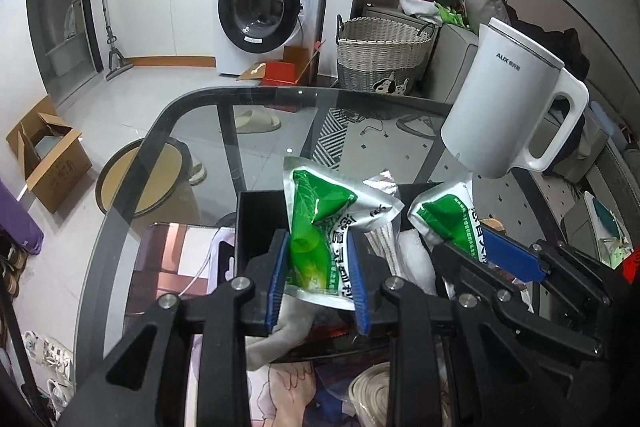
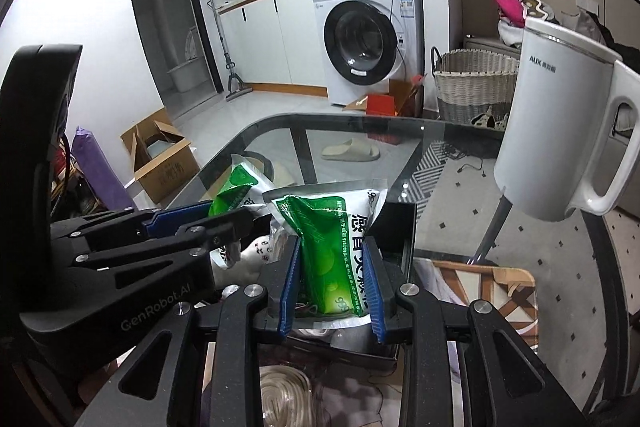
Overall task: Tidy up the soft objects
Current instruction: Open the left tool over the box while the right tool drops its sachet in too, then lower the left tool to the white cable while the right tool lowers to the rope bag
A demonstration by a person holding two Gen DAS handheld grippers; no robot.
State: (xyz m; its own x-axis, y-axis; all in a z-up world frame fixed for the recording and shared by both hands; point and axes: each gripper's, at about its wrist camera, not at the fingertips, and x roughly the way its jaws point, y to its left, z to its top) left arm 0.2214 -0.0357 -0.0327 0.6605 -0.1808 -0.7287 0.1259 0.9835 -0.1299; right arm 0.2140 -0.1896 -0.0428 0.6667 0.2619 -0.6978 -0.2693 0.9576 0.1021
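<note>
Your left claw [image 1: 320, 283] is clamped on a green-and-silver foil pouch [image 1: 324, 227], its blue ribbed pads [image 1: 277, 283] pressing the pouch from both sides so the foil creases between them. Your right claw [image 2: 334, 283] is likewise closed on a second green-and-silver foil pouch [image 2: 332, 243] of the same kind, printed with white and green lettering. From the left wrist view, you can see the right claw [image 1: 478, 247] coming in from the right with its pouch [image 1: 444, 219] just beside the one you hold on the left; from the right wrist view, the left claw [image 2: 224, 217] enters from the left with its pouch [image 2: 238, 187] likewise close by.

Both pouches are held upright over an open black rectangular box [image 1: 256, 215], which sits on the round glass tabletop [image 1: 224, 131]. Inside the box, you can make out white soft packages [image 1: 416, 259] and pale cloth, though the details are partly hidden by the claws.

A white plastic electric kettle with a handle [image 1: 508, 99] stands on the tabletop beyond and to the right of the box. Farther back on the floor are a white front-loading washing machine [image 1: 272, 7] and a woven wicker basket [image 1: 380, 55].
</note>
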